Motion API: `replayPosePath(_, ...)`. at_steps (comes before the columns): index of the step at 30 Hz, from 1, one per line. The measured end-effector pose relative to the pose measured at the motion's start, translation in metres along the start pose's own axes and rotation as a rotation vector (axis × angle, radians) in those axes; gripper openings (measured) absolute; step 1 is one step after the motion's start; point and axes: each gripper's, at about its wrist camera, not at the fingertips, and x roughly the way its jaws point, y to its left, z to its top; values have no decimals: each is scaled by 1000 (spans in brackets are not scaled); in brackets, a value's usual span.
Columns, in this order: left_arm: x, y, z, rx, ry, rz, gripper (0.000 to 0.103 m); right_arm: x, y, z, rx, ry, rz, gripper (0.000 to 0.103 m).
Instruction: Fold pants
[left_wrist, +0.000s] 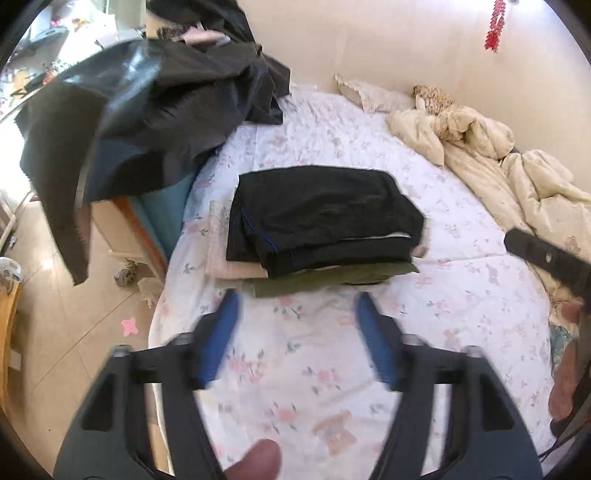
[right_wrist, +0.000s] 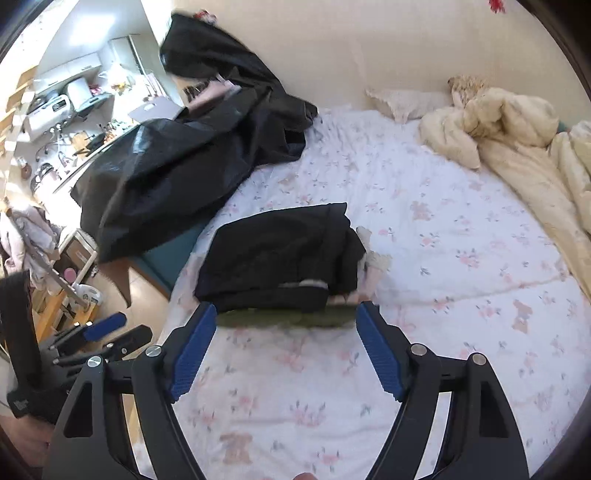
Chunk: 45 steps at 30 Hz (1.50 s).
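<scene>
Folded black pants (left_wrist: 317, 214) top a stack on my floral bed (left_wrist: 461, 206). My left gripper (left_wrist: 297, 301) and right gripper (right_wrist: 286, 312) hover before it, wide open, empty.

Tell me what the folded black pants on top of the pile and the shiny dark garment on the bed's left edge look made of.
Folded black pants: matte, soft knit or woven cloth, apparently sportswear, with thin blue piping. Shiny dark garment: slick, glossy fabric, perhaps nylon or coated, judging by its bright highlights and crisp creases.
</scene>
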Motion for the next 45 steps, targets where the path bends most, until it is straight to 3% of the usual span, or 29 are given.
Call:
replayPosePath(5, -48, -15, -30, -3, -54, -15, 85, -57, 6, -38, 7, -50, -7, 81)
replayPosePath(9, -81, -21, -60, -17, -105, -10, 103, -95, 3, -73, 63, -61, 2, 83)
replayPosePath(14, -108, -25, -92, -12, -154, 23, 103, -127, 8, -109, 37, -90, -38, 97)
replayPosePath(18, -126, -30, -116, 25, -216, 53, 103, -150, 15, -142, -2, -154, -97, 101)
replayPosePath(29, -125, -38, -155, 35, -216, 78, 103, -155, 28, -195, -61, -221, -224, 102)
replayPosePath(34, -108, -50, -165, 107, -187, 99, 103, -146, 27, -205, -72, -239, -258, 103)
replayPosePath(39, -102, -39, -161, 32, -163, 89, 103, -132, 27, -212, -74, -206, -262, 103)
replayPosePath(45, -100, -48, -163, 66, -167, 95, 103, -130, 28, -215, -80, -217, -271, 103)
